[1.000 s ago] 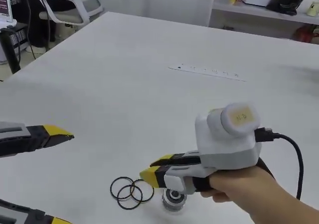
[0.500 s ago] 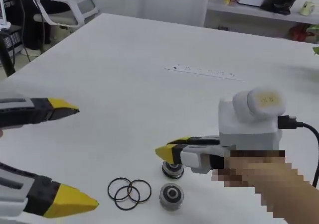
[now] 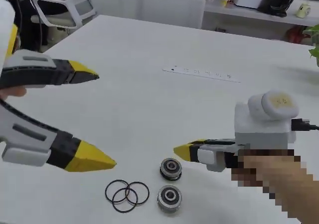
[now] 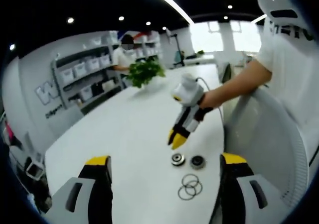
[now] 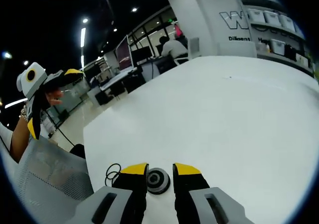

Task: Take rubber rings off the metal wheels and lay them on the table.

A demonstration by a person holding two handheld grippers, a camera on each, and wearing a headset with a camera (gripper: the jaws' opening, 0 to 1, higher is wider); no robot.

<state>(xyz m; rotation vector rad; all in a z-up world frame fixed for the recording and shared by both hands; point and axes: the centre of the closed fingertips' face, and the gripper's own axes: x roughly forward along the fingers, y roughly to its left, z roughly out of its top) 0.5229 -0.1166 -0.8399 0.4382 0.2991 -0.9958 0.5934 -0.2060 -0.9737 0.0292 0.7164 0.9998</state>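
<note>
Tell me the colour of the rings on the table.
The rings are black; the head view shows them best.

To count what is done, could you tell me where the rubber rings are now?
In the head view the rings lie overlapping on the table at bottom centre, just left of the nearer wheel.

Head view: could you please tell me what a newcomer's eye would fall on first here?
The left gripper, its yellow-tipped black tongs spread wide, looms at the left edge. Low on the white table lie three overlapping thin black rubber rings, beside them a nearer round metal wheel and a farther round metal wheel. The right gripper points its narrowly parted tongs at the farther wheel.
</note>
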